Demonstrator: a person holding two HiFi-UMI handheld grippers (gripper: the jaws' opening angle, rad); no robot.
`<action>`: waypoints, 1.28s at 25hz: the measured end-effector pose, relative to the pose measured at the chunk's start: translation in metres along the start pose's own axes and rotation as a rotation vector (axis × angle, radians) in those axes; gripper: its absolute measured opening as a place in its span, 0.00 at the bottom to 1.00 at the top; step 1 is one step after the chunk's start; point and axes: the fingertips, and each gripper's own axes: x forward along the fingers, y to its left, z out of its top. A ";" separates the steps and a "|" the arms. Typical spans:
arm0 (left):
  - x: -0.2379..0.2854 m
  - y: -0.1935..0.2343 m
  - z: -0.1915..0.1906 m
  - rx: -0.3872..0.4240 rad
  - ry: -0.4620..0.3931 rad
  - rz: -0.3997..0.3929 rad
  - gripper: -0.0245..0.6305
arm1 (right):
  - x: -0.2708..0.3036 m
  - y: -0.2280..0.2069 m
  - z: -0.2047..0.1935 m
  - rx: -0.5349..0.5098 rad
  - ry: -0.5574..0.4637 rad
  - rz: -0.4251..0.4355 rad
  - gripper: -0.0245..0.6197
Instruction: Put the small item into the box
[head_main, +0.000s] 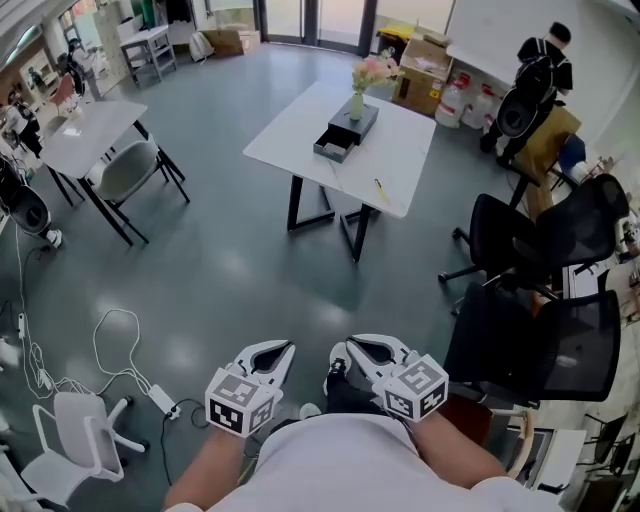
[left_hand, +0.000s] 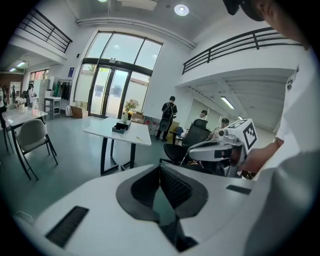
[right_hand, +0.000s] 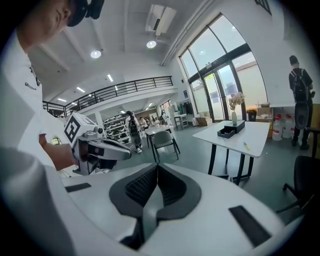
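Note:
A black box (head_main: 345, 132) with its drawer pulled out sits on a white table (head_main: 400, 150) far ahead of me, beside a vase of flowers (head_main: 357, 104). A small yellow item (head_main: 381, 190) lies near the table's front right edge. Both grippers are held close to my body, well short of the table. My left gripper (head_main: 286, 347) is shut with nothing in it, and my right gripper (head_main: 340, 349) is shut and empty too. In the left gripper view the box (left_hand: 120, 128) shows beyond the closed left gripper (left_hand: 160, 167). The right gripper view shows the box (right_hand: 230, 130) and item (right_hand: 245, 145) past the right gripper (right_hand: 157, 166).
Black office chairs (head_main: 545, 300) crowd the right side. A second white table (head_main: 85, 130) with a grey chair (head_main: 125, 170) stands left. Cables and a power strip (head_main: 160, 400) lie on the floor by a white chair (head_main: 75, 430). A person (head_main: 535, 80) stands back right among boxes.

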 end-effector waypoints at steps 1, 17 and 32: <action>0.005 0.004 0.004 0.001 0.006 0.002 0.06 | 0.006 -0.007 0.004 0.003 -0.003 0.005 0.06; 0.128 0.064 0.108 0.062 0.041 0.012 0.06 | 0.063 -0.159 0.089 0.012 -0.059 0.008 0.06; 0.193 0.114 0.147 0.079 0.093 0.074 0.06 | 0.094 -0.249 0.096 0.084 -0.029 0.004 0.06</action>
